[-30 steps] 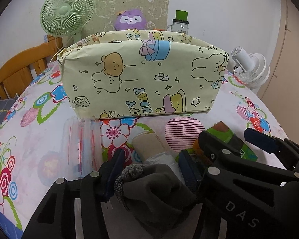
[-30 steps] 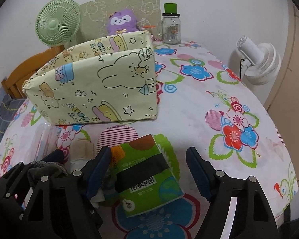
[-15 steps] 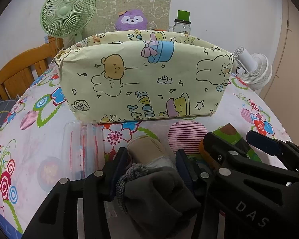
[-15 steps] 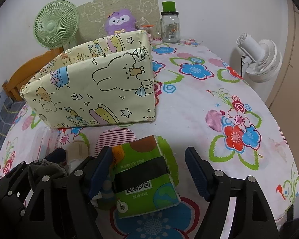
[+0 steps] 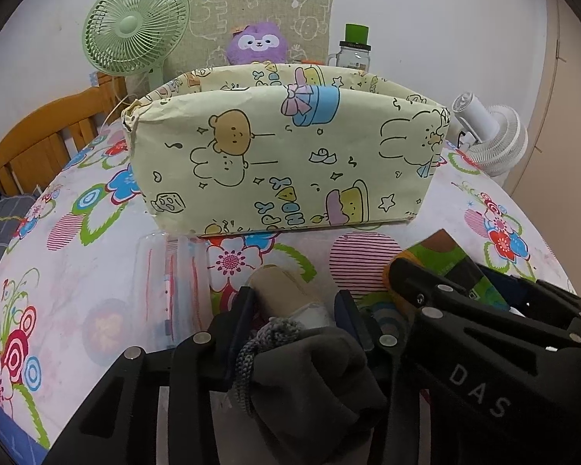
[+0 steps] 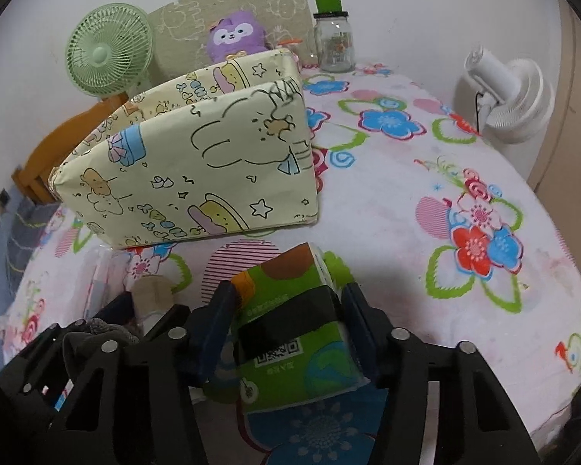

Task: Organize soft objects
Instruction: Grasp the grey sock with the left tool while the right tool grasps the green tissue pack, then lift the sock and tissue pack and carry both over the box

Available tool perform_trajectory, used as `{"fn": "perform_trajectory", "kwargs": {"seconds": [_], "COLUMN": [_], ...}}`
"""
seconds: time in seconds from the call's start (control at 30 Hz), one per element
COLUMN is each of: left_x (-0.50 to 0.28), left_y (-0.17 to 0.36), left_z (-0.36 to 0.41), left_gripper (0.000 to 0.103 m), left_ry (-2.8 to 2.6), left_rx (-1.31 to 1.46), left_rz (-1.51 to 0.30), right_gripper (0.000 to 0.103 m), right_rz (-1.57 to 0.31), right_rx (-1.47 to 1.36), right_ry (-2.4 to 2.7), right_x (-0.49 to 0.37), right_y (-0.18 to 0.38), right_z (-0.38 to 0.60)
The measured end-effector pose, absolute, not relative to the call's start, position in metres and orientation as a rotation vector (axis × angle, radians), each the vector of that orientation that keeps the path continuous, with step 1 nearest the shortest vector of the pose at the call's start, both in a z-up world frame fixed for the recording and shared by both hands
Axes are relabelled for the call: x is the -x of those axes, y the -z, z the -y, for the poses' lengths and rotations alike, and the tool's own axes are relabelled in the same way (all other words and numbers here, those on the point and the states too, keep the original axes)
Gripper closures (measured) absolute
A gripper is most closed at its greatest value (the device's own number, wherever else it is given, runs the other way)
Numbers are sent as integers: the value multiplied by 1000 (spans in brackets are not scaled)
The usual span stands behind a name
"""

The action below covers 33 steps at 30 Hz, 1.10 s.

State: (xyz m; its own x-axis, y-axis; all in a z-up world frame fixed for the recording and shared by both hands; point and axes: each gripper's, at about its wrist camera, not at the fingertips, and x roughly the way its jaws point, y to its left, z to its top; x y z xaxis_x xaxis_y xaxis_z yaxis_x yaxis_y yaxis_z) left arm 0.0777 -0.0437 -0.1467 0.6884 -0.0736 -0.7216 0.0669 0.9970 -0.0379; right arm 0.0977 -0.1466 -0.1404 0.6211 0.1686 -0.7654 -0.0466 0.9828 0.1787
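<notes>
Green tissue pack point(image 6: 290, 333) lies on the desk point(image 6: 406, 201) just in front of the cartoon-print box point(image 6: 197, 178), between the right gripper point(image 6: 286, 329) fingers, which are closing and look to be touching its sides. Left of the pack, the left gripper point(image 5: 294, 310) fingers are closing narrow around a beige soft roll point(image 5: 282, 290); contact unclear. Box interior mostly hidden. Judgement: both items not yet lifted, nothing seen stowed; task looks early, lift and placement into the box remain
</notes>
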Motion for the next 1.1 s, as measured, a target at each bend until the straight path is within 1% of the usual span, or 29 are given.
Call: {"fn": "perform_trajectory", "kwargs": {"seconds": [0.07, 0.17, 0.47, 0.67, 1.1], "left_x": [-77, -75, -73, -73, -77], "left_y": [145, 142, 136, 131, 112], "left_z": [42, 41, 38, 37, 34], "left_gripper": [61, 63, 65, 66, 67], "left_ry": [82, 83, 96, 92, 93], "left_rx": [22, 30, 39, 44, 47], "left_rz": [-801, -794, -777, -769, -739], "right_gripper": [53, 59, 69, 72, 73], "right_rz": [-890, -877, -855, -839, -805], "right_rx": [-150, -158, -151, -155, -164], "right_ry": [-118, -112, -103, -100, -96], "right_x": [-96, -94, -93, -93, -96], "right_y": [140, 137, 128, 123, 102], "right_z": [147, 147, 145, 146, 147]}}
